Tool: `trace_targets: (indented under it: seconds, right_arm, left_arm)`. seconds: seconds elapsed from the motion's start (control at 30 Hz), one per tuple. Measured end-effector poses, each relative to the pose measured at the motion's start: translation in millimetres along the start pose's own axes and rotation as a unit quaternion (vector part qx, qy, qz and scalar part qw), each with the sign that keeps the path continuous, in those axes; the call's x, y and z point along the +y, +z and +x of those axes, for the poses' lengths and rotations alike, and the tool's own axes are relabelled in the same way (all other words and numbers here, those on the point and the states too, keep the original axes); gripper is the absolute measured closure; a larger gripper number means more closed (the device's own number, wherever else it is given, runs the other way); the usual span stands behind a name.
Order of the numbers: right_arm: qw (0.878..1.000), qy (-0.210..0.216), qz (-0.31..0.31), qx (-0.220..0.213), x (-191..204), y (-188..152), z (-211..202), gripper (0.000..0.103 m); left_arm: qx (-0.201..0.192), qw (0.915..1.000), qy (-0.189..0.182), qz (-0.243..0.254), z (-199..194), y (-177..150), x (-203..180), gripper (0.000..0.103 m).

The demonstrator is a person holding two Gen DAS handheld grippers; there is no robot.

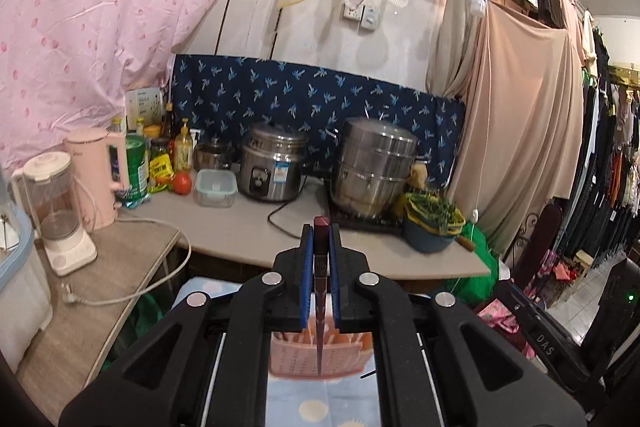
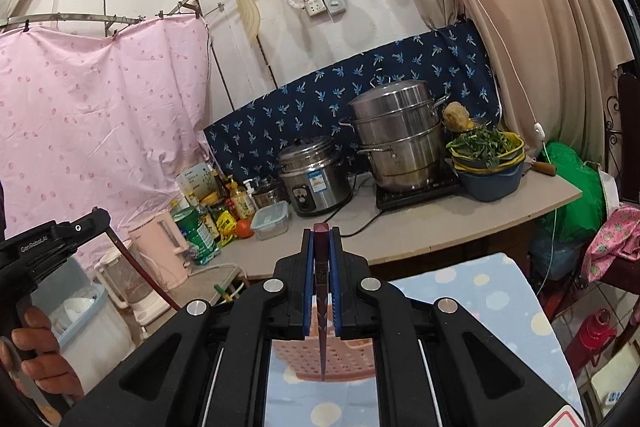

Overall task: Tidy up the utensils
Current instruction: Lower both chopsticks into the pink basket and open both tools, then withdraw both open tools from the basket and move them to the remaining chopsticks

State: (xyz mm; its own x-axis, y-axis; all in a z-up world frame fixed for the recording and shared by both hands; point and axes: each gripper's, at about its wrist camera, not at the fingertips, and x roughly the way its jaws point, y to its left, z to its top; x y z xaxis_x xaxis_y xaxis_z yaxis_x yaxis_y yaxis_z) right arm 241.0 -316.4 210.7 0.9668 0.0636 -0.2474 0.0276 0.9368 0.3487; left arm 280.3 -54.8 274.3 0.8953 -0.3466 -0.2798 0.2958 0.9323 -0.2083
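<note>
Left claw: pinched narrow on a dark red chopstick, which runs along the gap with its square butt poking past the tips and its point trailing back over the pink basket.
Right claw: the same, clamped on a second chopstick; the basket lies below and behind its tips.
Slip risk: each stick is thin and held only between the blue pads; a jolt could let it slide or swivel out.
Miss risk: the points hang near the basket's edge, so a release here could drop a stick on the dotted cloth.
Clash risk: the left claw's frame sits close at the right claw's left; both converging on the basket could knock together.
</note>
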Motion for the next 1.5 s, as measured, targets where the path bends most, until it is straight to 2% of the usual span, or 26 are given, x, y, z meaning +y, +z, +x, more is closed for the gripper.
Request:
trace_targets:
  seconds: [0.27,0.6,0.9,1.0,1.07,1.1,1.23,1.4,1.5]
  right_arm:
    - [1.000,-0.009,-0.001,-0.009,-1.3,14.9,56.3,0.096]
    - [0.999,-0.011,-0.013,0.039,-8.5,-18.7,102.1,0.096]
    - [0.997,-0.015,-0.019,0.067,-11.1,-41.4,115.6,0.095]
    - [0.997,-0.018,-0.029,0.064,-7.8,-43.9,113.1,0.094]
    - [0.997,-0.021,-0.032,0.063,-7.6,-44.7,110.7,0.088]
    - [0.997,-0.022,-0.030,0.062,-8.0,-44.7,109.3,0.085]
    - [0.997,-0.022,-0.029,0.063,-9.7,-45.2,103.6,0.083]
    - [0.997,-0.020,-0.025,0.067,-12.0,-48.5,89.6,0.083]
    - [0.997,-0.016,-0.021,0.074,-12.8,-55.0,77.6,0.082]
  left_arm:
    - [0.002,0.9999,0.006,0.010,63.4,7.7,-12.5,0.096]
    - [0.052,0.9985,0.013,0.010,128.3,-34.7,-8.2,0.096]
    - [0.078,0.9967,0.024,0.000,145.7,-56.2,4.7,0.096]
    - [0.077,0.9966,0.029,-0.001,145.2,-59.5,6.1,0.095]
    - [0.078,0.9965,0.031,-0.001,143.7,-60.8,7.3,0.088]
    - [0.078,0.9965,0.030,-0.002,142.6,-61.5,7.9,0.081]
    - [0.079,0.9964,0.032,-0.004,136.3,-63.3,10.7,0.066]
    - [0.085,0.9959,0.033,-0.004,124.4,-68.0,13.8,0.064]
    - [0.092,0.9951,0.037,-0.001,113.7,-74.7,14.9,0.059]
